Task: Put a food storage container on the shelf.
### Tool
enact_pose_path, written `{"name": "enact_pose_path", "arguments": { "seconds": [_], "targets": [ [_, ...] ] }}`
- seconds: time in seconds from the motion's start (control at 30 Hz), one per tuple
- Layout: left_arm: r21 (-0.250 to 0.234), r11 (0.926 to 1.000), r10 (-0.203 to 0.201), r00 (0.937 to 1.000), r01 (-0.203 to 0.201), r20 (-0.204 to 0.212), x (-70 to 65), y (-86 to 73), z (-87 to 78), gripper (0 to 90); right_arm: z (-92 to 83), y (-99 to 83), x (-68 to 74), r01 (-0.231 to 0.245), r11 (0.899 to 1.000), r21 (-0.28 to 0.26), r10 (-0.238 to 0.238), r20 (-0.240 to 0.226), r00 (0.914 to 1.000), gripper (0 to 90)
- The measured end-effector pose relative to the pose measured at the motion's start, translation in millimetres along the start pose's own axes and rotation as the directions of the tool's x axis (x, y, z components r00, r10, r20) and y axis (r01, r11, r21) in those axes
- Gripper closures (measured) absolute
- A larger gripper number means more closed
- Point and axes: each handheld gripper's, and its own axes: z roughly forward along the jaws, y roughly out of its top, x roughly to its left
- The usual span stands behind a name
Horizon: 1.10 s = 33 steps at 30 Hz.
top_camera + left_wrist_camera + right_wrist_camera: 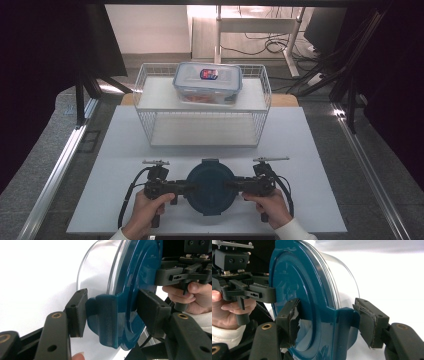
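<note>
The round container's blue lid [210,186] is clamped at opposite side tabs by the left gripper [184,187] and right gripper [235,185]. A level, joint lift is judged to be called for next.

- Round container [210,186]: clear glass bowl under a dark teal lid [130,290], closed.
- Lid flat on top, its side tabs [344,325] folded down.
- Upright on the white bench [125,150], just before the wire basket [202,122].
</note>
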Motion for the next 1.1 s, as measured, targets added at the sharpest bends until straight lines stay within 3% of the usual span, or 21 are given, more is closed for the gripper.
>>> {"name": "enact_pose_path", "arguments": {
  "seconds": [0.47, 0.83, 1.1],
  "targets": [
    [-0.052, 0.9970, 0.057, 0.9984, -0.057, -0.006, -12.4, 17.0, -15.0, 42.9, -10.2, 20.7, 16.6, 0.090, 0.996, -0.027, -0.089, 0.007, 0.9960, 38.7],
    [-0.097, 0.9867, 0.129, 0.9914, -0.131, -0.022, -35.1, 50.7, -31.9, 42.6, -29.9, 51.6, 35.4, 0.153, 0.985, -0.080, -0.152, 0.024, 0.9881, 38.8],
    [-0.134, 0.9797, 0.150, 0.9887, -0.150, -0.010, -47.6, 78.9, -45.6, 42.6, -44.5, 80.0, 52.1, 0.187, 0.977, -0.098, -0.184, 0.046, 0.9819, 38.8]
  ]
}}
